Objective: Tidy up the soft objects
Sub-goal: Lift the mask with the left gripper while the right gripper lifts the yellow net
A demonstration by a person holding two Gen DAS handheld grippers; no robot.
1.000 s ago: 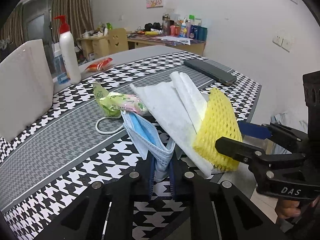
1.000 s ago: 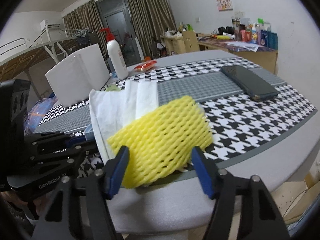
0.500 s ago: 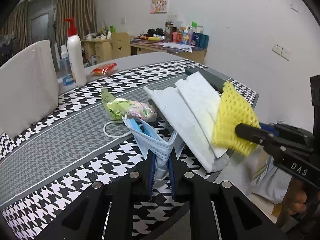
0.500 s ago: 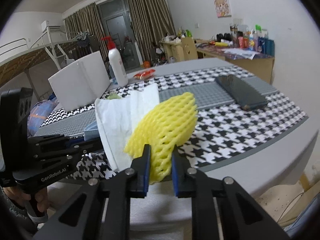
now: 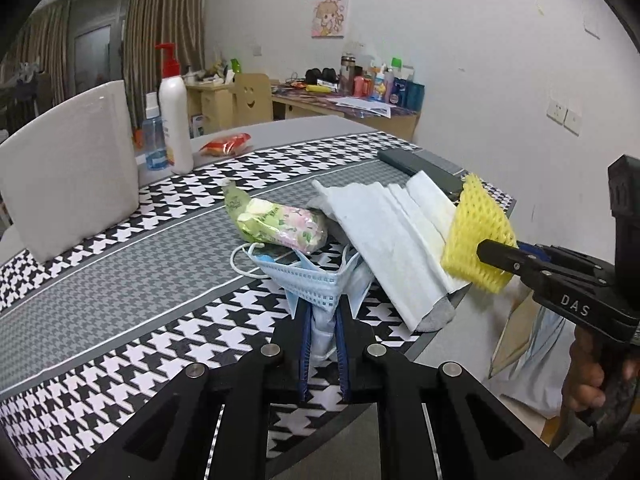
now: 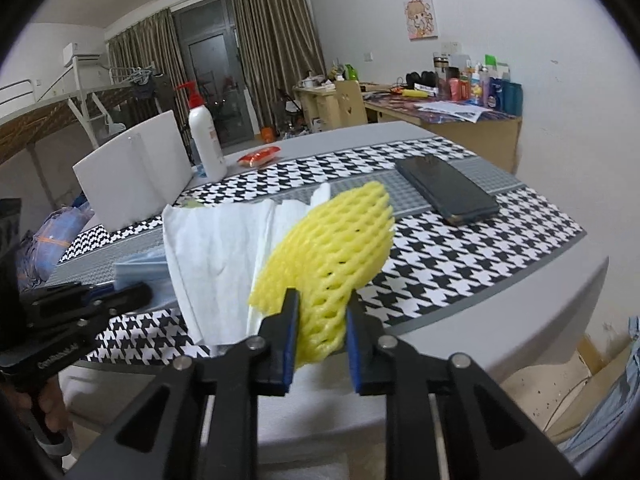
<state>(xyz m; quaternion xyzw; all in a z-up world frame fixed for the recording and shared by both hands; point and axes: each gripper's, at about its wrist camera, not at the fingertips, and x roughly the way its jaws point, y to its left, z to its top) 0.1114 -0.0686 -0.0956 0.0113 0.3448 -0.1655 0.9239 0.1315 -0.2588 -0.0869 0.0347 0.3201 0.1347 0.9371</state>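
Observation:
My left gripper (image 5: 322, 312) is shut on a blue face mask (image 5: 308, 276), held bunched just above the houndstooth table runner (image 5: 120, 308). My right gripper (image 6: 322, 308) has its pads pressed on a yellow foam net (image 6: 332, 248), squeezed narrow and held off the table at the near right edge; its jaws are opening slightly. Between the two lies a folded white cloth (image 5: 384, 240) on top of something grey. Behind the mask lies a green and pink tissue pack (image 5: 280, 226). In the left wrist view the right gripper (image 5: 486, 250) shows with the net (image 5: 476, 236).
A dark phone (image 6: 444, 190) lies far right on the runner. A white box (image 5: 72, 168) stands at the left, with a white pump bottle (image 5: 174, 120), a small blue bottle and a red packet (image 5: 226, 144) behind. The table edge (image 6: 520, 320) is close on the right.
The right jaws closed from wide apart onto the yellow net and raised it off the table. The left gripper lifted the mask a little.

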